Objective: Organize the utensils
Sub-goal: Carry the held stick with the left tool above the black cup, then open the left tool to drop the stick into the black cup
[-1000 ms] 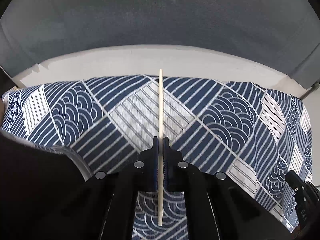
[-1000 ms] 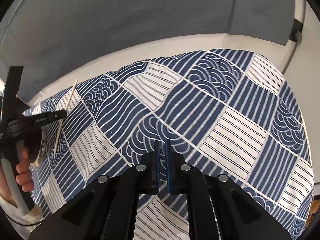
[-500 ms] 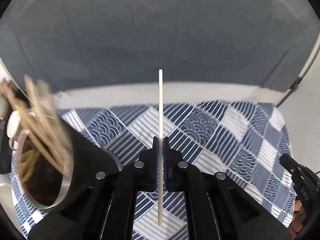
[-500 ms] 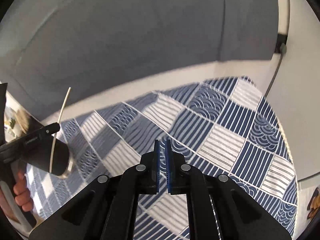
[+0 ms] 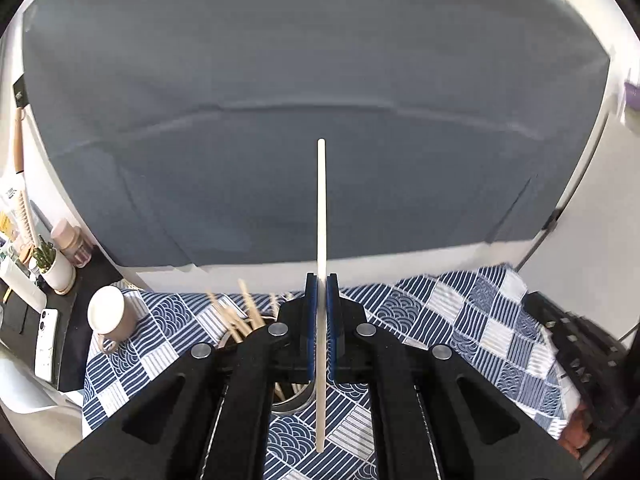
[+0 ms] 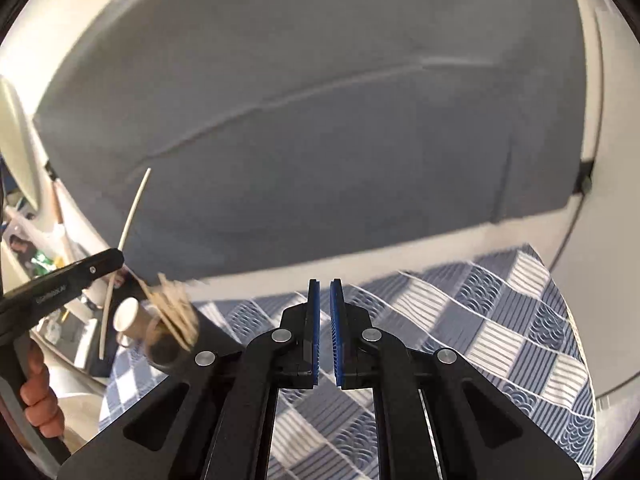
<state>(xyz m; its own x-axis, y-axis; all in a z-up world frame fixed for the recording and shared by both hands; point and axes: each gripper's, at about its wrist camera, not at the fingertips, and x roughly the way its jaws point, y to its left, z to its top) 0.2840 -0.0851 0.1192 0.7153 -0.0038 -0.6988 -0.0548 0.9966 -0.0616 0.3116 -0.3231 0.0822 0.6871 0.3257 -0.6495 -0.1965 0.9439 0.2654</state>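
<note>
Your left gripper [image 5: 321, 280] is clenched on a pale chopstick [image 5: 321, 216], held upright above the blue patterned tablecloth [image 5: 460, 316]. Your right gripper [image 6: 325, 300] is closed on nothing. A chopstick holder [image 5: 240, 320] stands beside a mug [image 5: 110, 314]; a grey backdrop [image 5: 320, 100] hangs behind.

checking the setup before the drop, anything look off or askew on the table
Nothing stands out. The left gripper holds one chopstick straight; the holder stands upright, full of sticks, with the mug beside it on the cloth.
</note>
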